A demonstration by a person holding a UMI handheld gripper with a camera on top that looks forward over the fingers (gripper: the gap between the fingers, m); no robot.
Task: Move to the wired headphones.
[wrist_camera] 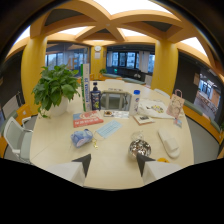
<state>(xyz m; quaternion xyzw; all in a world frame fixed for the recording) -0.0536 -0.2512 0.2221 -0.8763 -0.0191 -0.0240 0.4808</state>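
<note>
With nothing held between its widely parted fingers, the black two-finger gripper is judged mid-approach, a slight rightward advance being needed towards the coiled silvery wired headphones near the round beige tabletop's near edge.

- One desk is seen; one white chair is set beside it
- One potted plant is counted; one dark bottle; one white bottle
- One face mask is counted; one red booklet; one pink paper bag
- One tangle of wired headphones is counted; one white case
- One tool with two fingers, held apart, is seen
</note>
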